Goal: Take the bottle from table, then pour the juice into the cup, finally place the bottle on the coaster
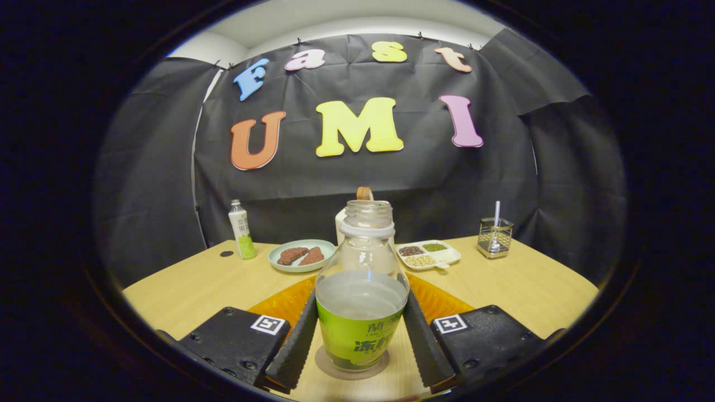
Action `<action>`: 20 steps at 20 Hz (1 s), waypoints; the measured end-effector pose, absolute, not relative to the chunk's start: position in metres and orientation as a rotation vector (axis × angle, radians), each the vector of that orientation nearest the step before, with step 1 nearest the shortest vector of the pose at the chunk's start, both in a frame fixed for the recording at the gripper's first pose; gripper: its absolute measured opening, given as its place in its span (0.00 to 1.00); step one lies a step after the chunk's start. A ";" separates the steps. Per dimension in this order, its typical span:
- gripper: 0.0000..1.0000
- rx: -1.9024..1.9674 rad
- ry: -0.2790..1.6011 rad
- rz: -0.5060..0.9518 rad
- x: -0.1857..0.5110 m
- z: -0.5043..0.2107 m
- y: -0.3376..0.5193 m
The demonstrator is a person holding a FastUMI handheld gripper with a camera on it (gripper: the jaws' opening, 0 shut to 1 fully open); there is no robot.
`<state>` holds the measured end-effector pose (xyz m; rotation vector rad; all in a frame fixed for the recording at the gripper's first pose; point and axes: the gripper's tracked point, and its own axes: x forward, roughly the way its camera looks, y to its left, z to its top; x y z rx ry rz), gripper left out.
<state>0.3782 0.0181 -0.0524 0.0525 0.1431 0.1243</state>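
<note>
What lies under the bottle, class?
A round coaster lies under the bottle, its edge showing around the base. The gripper fingers press both sides. The coaster's middle is covered.

A staged recording booth, not a real kitchen: creased black cloth [139,167] is clipped up as walls around a pale wooden table [525,285] set with a food plate [301,257] and a wire utensil holder [495,237].

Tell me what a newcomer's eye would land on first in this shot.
First, the clear open-necked plastic bottle with a green label, standing on a round grey coaster between the fingers of the gripper, which sit against its sides. Under and behind it lies an orange mat on the pale wooden table. Beyond stand a light green plate of brown pieces and a white divided dish of beans.
</note>
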 end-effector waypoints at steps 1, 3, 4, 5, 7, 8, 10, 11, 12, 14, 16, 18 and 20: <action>0.82 0.056 0.147 0.122 0.381 -0.055 0.017; 0.83 0.080 0.139 0.112 0.384 -0.056 0.016; 0.83 0.089 0.133 0.107 0.383 -0.055 0.016; 0.84 0.086 0.132 0.106 0.382 -0.056 0.015; 0.88 0.086 0.146 0.113 0.382 -0.061 0.016; 0.89 0.088 0.147 0.123 0.383 -0.061 0.018; 0.90 0.089 0.142 0.127 0.379 -0.059 0.020; 0.90 0.089 0.139 0.126 0.377 -0.058 0.021; 0.90 0.089 0.133 0.128 0.375 -0.055 0.023; 0.99 0.077 0.127 0.110 0.372 -0.053 0.022; 1.00 0.076 0.125 0.107 0.367 -0.053 0.024; 1.00 0.075 0.130 0.127 0.365 -0.053 0.032; 1.00 0.047 0.144 0.119 0.361 -0.055 0.033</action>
